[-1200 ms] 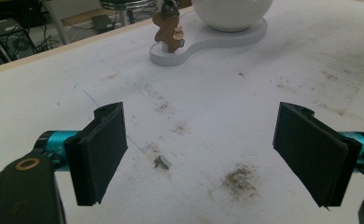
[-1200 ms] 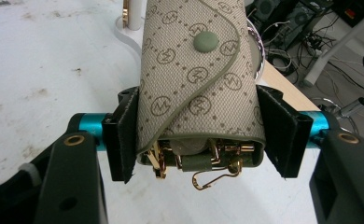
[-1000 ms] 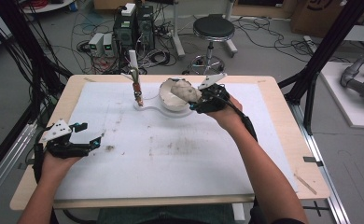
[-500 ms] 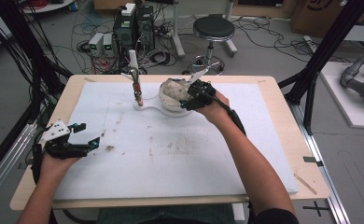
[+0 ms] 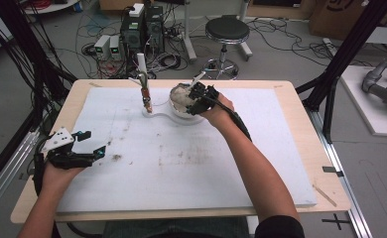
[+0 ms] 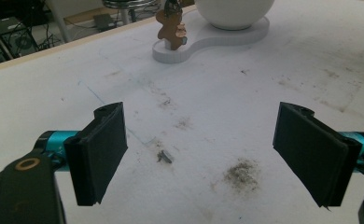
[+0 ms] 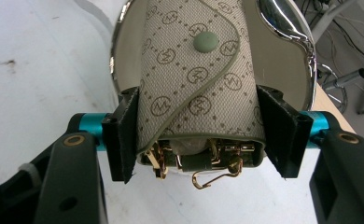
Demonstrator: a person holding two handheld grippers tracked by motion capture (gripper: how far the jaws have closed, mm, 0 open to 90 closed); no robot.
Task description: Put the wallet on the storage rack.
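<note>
The right gripper (image 7: 203, 140) clamps a beige key pouch (image 7: 196, 88) printed with circled "M" monograms, over a shiny bowl (image 7: 283, 51). The left gripper (image 6: 217, 154) hangs wide open above the stained worktop (image 6: 264, 93).

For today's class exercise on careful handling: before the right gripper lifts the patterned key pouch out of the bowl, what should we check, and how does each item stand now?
1. Right gripper has a pad on each side of the key pouch: ok, both pads meet its sides.
2. Grip is centred on the pouch: not ok, it holds the open end near the gold hooks.
3. Snap button fastened: cannot tell.
4. Pouch free of the bowl: cannot tell, it lies inside against the rim.
5. Left gripper out of the way: ok, open and far off at the table's near left.
6. Gingerbread figure clear of the lift: ok, it stands beside the bowl.
</note>
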